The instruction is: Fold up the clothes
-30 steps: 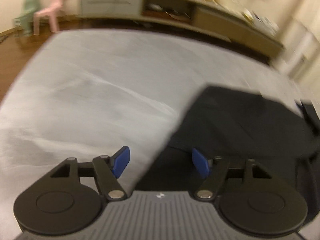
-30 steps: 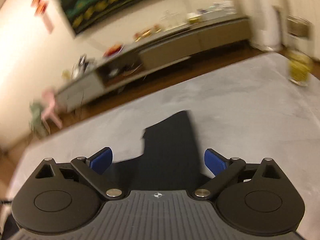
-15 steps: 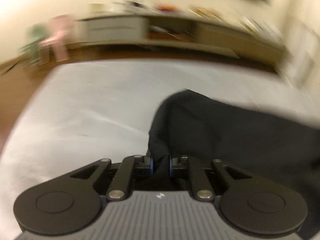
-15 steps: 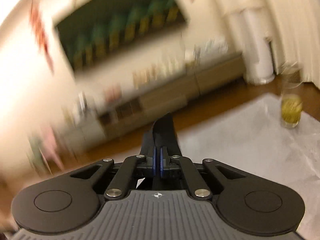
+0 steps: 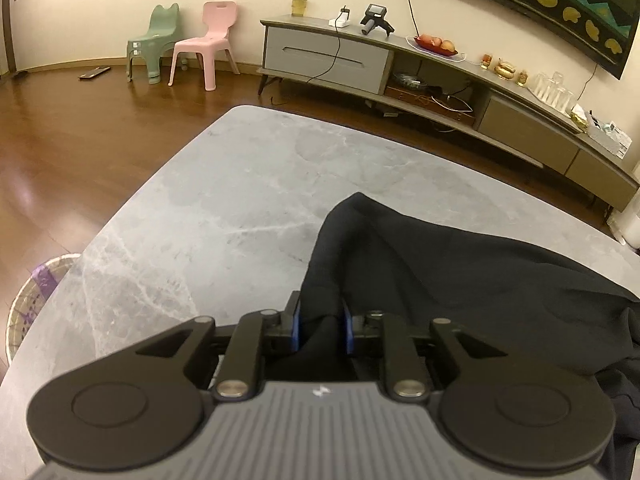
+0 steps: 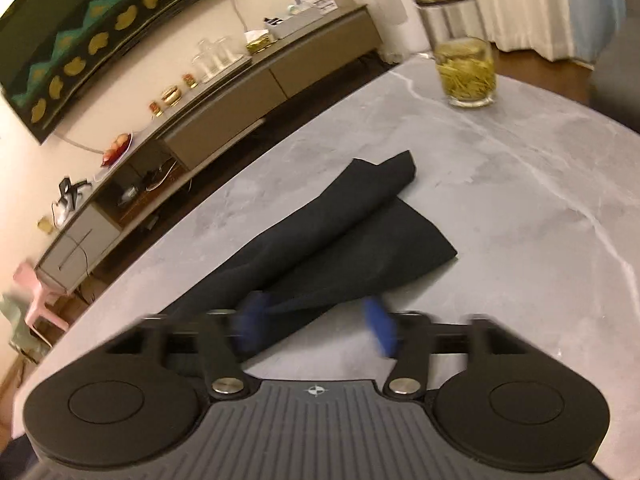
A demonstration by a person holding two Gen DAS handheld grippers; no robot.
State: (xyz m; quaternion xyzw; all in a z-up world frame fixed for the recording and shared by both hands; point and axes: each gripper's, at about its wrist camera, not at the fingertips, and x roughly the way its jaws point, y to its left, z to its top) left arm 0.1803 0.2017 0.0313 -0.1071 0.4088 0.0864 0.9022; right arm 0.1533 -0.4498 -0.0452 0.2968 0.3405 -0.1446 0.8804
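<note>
Left gripper (image 5: 321, 326) pinched on a black garment (image 5: 480, 280); right gripper (image 6: 316, 322) spread wide above it.

The garment lay on a grey marble table (image 5: 224, 200); a raised fold of it sat clamped between the left gripper's blue pads (image 5: 295, 326), the rest draping away to the right; in the right wrist view the cloth (image 6: 340, 232) rested folded over itself on the table (image 6: 520, 200), the blurred blue fingertips (image 6: 380, 326) apart and gripping nothing; a glass of yellow-green drink (image 6: 466, 68) stood well apart, near the far edge.

My left tongs (image 5: 321, 325) and right tongs (image 6: 316, 326) are black, with blue pads (image 6: 380, 326), silver screws, round discs and ribbed grey bodies.
</note>
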